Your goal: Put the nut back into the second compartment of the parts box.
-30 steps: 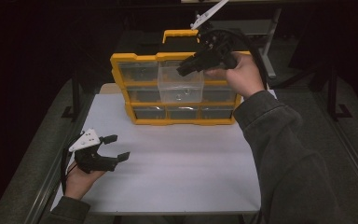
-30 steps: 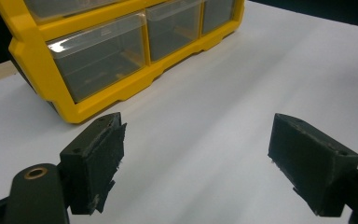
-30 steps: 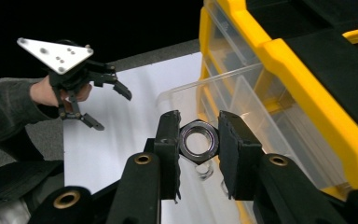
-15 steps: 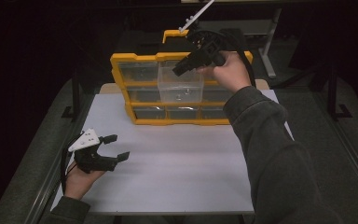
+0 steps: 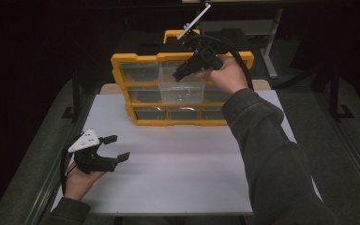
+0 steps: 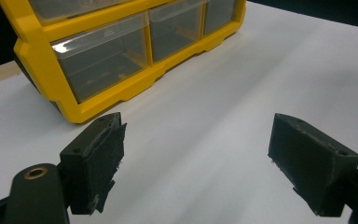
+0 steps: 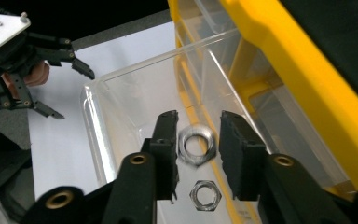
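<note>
The work in hand is dropping hex nuts into the clear drawer (image 5: 182, 86) pulled out from the middle of the yellow organiser (image 5: 122, 65), which stands at the far edge of the bench (image 5: 183, 164). In the right gripper view one nut (image 7: 205, 194) already lies flat on the drawer's floor, so at least that much appears done. A second nut (image 7: 196, 144) shows blurred between the pads of the right gripper (image 7: 196, 140), with a gap on either side; the jaws have just been opening, so it looks freshly let go and on its way down into the drawer rather than held. In the high view that gripper hangs over the drawer, tilted down into it. The left gripper (image 5: 120, 147) rests near the bench's near left corner, its jaws spread wide with nothing between them. What seems left is to draw the right gripper clear and push the drawer home.
</note>
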